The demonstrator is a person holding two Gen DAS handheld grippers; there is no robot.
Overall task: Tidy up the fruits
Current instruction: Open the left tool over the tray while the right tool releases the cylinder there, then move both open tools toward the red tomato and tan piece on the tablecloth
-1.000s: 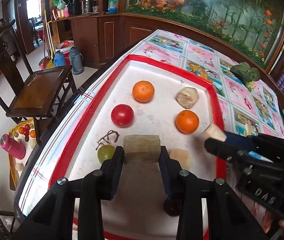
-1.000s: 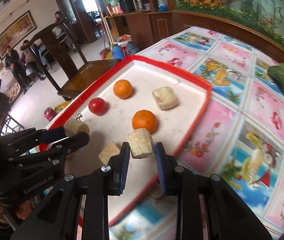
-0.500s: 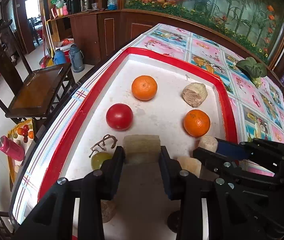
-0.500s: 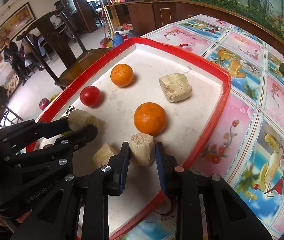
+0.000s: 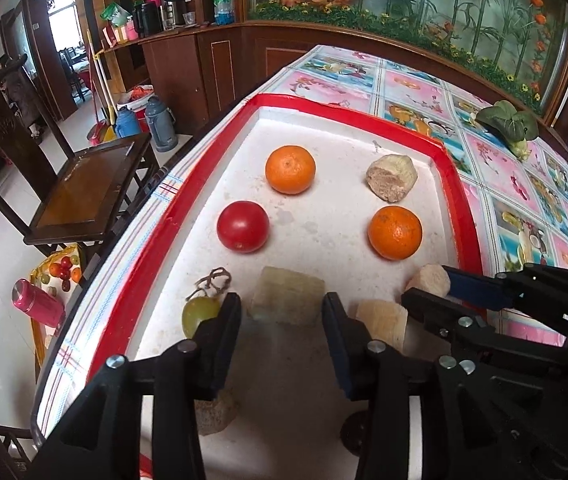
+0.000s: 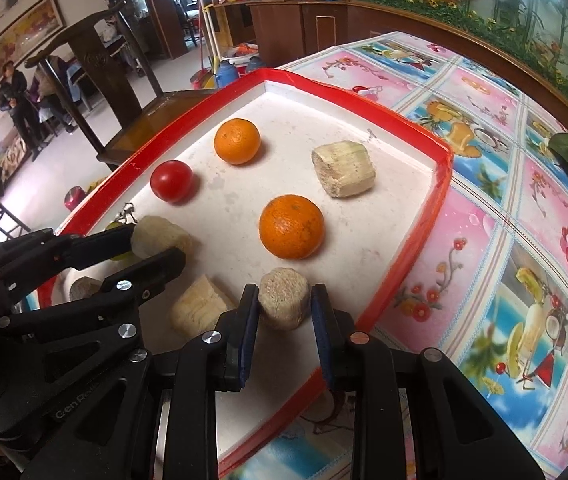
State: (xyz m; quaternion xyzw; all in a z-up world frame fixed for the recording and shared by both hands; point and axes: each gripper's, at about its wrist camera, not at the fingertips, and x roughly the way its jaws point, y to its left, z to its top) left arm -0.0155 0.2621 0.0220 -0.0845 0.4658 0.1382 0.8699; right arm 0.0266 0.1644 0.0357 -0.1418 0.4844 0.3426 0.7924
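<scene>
A red-rimmed white tray (image 5: 156, 236) (image 6: 440, 184) holds two oranges (image 5: 290, 169) (image 5: 395, 232), a tomato (image 5: 243, 226), a green grape with stem (image 5: 199, 313) and several pale sugarcane chunks. My left gripper (image 5: 282, 314) has its jaws slightly apart around a chunk (image 5: 286, 295) that rests on the tray. My right gripper (image 6: 284, 304) has its jaws slightly apart around another chunk (image 6: 284, 303) resting near the tray's right rim. A third chunk (image 5: 382, 322) (image 6: 200, 312) lies between them. A fourth chunk (image 6: 344, 174) lies at the far right.
The tray sits on a table with a pink pictured cloth (image 6: 504, 200). A leafy green vegetable (image 5: 508, 122) lies far right. A wooden chair (image 5: 84, 192) stands left of the table. A pale lump (image 5: 214, 416) and a dark round thing (image 5: 354, 436) lie under the left gripper.
Both grippers came down to the tray and set their chunks on it. Their jaws have opened slightly off the chunks. The right chunk now sits below the near orange.
</scene>
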